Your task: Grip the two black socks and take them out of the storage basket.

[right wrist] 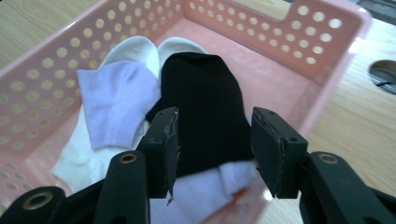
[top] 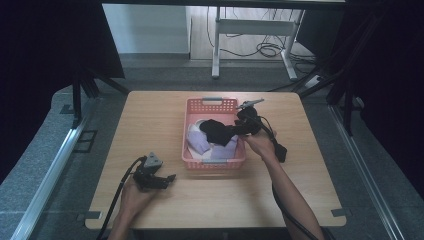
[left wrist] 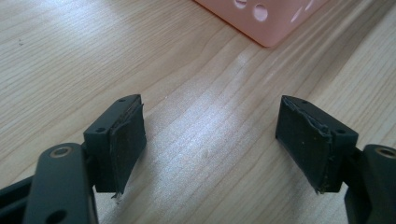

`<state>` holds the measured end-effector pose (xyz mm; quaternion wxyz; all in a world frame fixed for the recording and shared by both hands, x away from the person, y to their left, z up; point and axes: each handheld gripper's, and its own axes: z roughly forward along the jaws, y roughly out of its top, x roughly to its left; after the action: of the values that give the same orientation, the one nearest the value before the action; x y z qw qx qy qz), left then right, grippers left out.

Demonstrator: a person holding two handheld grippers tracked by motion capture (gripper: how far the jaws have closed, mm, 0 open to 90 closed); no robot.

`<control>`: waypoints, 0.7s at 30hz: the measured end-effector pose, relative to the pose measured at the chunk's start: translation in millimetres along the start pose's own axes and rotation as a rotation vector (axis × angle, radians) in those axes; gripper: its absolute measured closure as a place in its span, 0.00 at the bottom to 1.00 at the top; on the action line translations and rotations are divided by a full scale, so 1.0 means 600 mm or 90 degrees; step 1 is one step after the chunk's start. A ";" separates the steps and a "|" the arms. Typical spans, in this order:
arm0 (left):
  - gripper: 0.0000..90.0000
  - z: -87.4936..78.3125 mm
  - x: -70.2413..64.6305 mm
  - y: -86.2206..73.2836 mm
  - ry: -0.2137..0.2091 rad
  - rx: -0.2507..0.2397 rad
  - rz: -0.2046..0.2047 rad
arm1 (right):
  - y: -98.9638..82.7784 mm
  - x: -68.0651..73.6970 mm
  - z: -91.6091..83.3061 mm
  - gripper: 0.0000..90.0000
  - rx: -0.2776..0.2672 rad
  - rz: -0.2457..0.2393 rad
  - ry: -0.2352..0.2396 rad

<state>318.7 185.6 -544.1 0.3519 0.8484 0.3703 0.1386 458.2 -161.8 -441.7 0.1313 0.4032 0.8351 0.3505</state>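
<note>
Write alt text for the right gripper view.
A black sock lies in a pink perforated basket, between the open jaws of the right gripper. Lilac and white socks lie beside it.

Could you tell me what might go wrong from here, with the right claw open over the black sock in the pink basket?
1. The black sock lies between the right claw's open jaws; drawing back could snag and drag it out.
2. It overlaps the lavender sock and white socks, so closing again might catch those too.
3. The claw sits close to the pink basket's wall; a bump could shift it.
</note>
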 end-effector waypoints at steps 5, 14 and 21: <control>0.27 0.000 0.000 0.000 0.000 0.001 0.001 | 0.010 0.015 0.023 0.54 0.007 -0.012 0.008; 0.26 0.000 0.000 0.000 -0.001 0.002 0.002 | 0.022 0.036 0.067 0.50 0.025 -0.019 0.016; 0.24 0.001 0.000 0.000 -0.001 0.003 0.002 | 0.030 0.052 0.099 0.49 0.041 -0.019 -0.003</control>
<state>319.1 185.4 -544.3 0.3498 0.8502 0.3686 0.1374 478.6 -101.6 -469.8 0.1254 0.3954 0.8515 0.3209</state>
